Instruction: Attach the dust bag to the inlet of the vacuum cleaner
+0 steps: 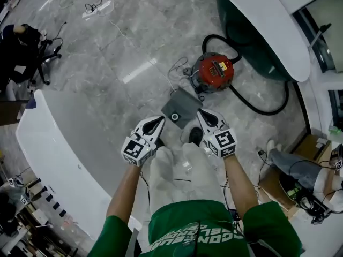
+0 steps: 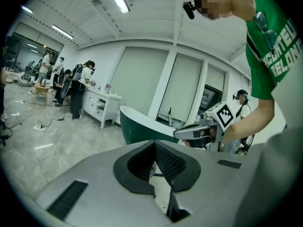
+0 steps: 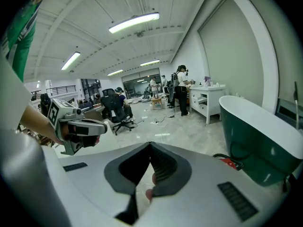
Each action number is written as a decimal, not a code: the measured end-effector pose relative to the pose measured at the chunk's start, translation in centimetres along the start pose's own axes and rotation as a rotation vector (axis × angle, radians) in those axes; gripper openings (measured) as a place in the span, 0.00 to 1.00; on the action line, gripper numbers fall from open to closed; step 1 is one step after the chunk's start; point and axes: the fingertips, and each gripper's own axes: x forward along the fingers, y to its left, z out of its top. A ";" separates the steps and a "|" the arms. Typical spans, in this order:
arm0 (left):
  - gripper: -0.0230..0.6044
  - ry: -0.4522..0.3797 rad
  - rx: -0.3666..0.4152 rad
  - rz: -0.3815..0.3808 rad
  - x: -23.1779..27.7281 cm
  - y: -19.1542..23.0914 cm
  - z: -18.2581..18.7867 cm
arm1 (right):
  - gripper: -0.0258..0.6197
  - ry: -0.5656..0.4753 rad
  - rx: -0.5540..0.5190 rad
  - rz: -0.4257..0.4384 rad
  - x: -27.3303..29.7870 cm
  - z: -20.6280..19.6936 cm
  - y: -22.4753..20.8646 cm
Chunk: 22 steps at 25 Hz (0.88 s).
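hovering near the vacuum cleaner, its yellow label illegible, left gripper and right gripper have jaws closed.

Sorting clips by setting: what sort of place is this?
Likely an open-plan lab or showroom staged with home fittings: a green bathtub near a red vacuum cleaner on a polished stone floor, an office chair, and other people working at a white cabinet.

Grey marble floor. Red vacuum cleaner stands on it, its black hose looping along the green bathtub. Flat grey dust bag lies just beside the vacuum cleaner. White power strip with cables well apart; office chair at left.
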 end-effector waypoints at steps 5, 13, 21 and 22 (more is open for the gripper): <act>0.04 0.040 0.035 -0.037 1.6 3.3 -10.1 | 0.05 0.016 -0.044 0.021 5.1 -8.3 -0.9; 0.04 0.111 0.117 -0.160 6.6 8.4 -26.8 | 0.05 0.037 -0.111 0.068 13.9 -22.8 -4.0; 0.04 0.100 0.184 -0.310 11.1 12.0 -39.9 | 0.05 0.045 -0.188 0.173 23.1 -35.7 -4.9; 0.04 0.090 0.187 -0.317 11.7 12.5 -41.3 | 0.05 0.046 -0.193 0.183 24.2 -37.2 -5.1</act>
